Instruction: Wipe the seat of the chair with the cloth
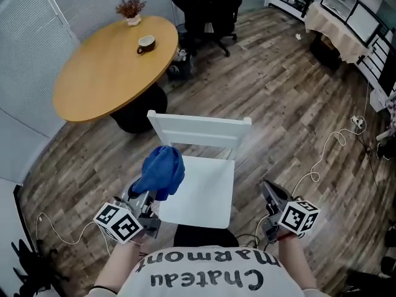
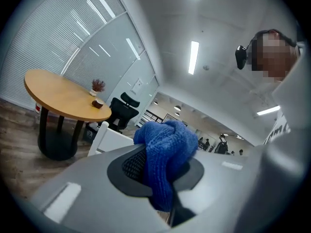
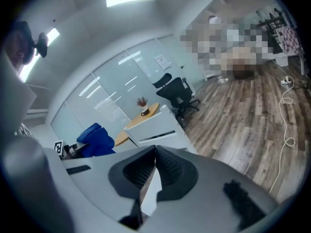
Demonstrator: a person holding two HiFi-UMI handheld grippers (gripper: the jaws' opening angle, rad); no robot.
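Observation:
A white chair stands right in front of me, its seat (image 1: 207,197) bare and its backrest (image 1: 198,129) on the far side. My left gripper (image 1: 143,193) hovers over the seat's left front corner, shut on a bunched blue cloth (image 1: 162,171). In the left gripper view the cloth (image 2: 167,154) bulges out from between the jaws of the left gripper (image 2: 163,171), above the chair (image 2: 109,139). My right gripper (image 1: 267,189) is held just off the seat's right edge, shut and holding nothing. The right gripper view shows that gripper (image 3: 154,166) closed, with the chair (image 3: 158,128) and cloth (image 3: 95,141) beyond.
A round wooden table (image 1: 111,67) with a cup (image 1: 146,43) and a small plant (image 1: 130,9) stands behind the chair to the left. A black office chair (image 1: 208,11) is further back. White cables (image 1: 328,147) trail over the wooden floor at the right.

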